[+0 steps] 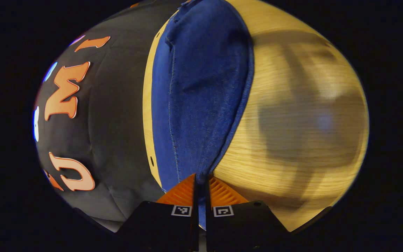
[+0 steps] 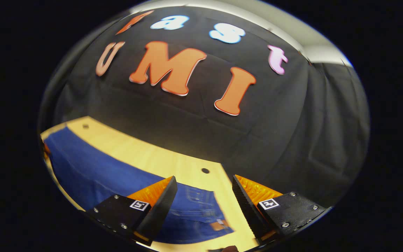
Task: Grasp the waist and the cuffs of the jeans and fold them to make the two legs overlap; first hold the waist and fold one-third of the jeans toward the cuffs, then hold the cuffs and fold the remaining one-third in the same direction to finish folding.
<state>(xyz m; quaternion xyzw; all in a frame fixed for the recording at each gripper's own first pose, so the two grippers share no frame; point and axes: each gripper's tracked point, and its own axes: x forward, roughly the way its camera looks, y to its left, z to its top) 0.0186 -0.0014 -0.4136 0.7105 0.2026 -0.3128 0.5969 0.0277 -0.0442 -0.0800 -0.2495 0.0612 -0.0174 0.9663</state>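
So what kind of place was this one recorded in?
It looks like a staged recording booth rather than a home: a black cloth wall backs a bare wooden table drilled with holes, and blue jeans are the single item laid out on it.

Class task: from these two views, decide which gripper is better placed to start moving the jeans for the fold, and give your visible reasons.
Left, probably. The left gripper has its jaws already closed on the jeans. The right gripper hangs open above the waist end, gripping nothing.

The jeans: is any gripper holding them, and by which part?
The left gripper pinches the jeans at a fabric edge; which part cannot be told. The right gripper holds nothing.
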